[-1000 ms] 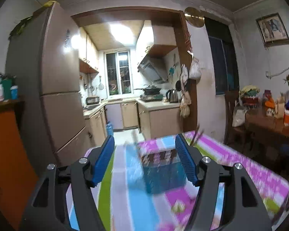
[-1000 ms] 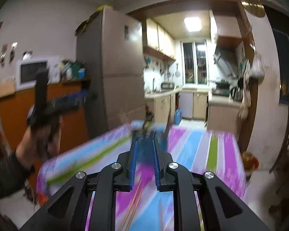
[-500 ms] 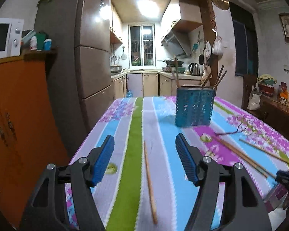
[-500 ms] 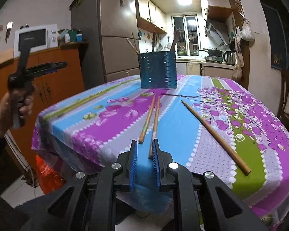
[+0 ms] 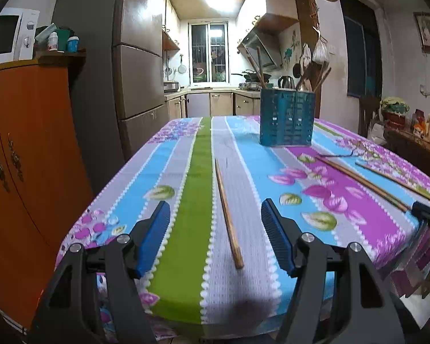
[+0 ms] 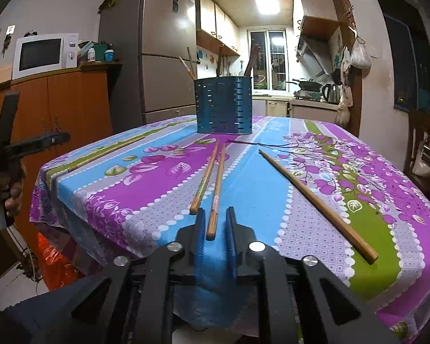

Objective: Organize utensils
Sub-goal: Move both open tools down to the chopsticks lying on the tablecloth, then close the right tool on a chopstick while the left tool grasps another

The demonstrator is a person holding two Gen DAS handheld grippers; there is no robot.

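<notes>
A blue perforated utensil holder with several chopsticks in it stands at the far part of the table. My left gripper is open low over the near edge, and a single wooden chopstick lies on the cloth between its fingers, untouched. My right gripper is at another edge, its jaws closing to a narrow gap. The near end of one chopstick of a pair lies in that gap, and the pads do not press on it. Its twin lies just left of it.
Another long chopstick lies to the right of the pair, and one more near the left edge. The striped floral tablecloth hangs over the edges. An orange cabinet and fridge stand to the left. A hand holds the left gripper.
Both grippers have come down from looking across the room to table level. The left now frames the single chopstick. The right sits at the pair's near end with its gap slightly narrower.
</notes>
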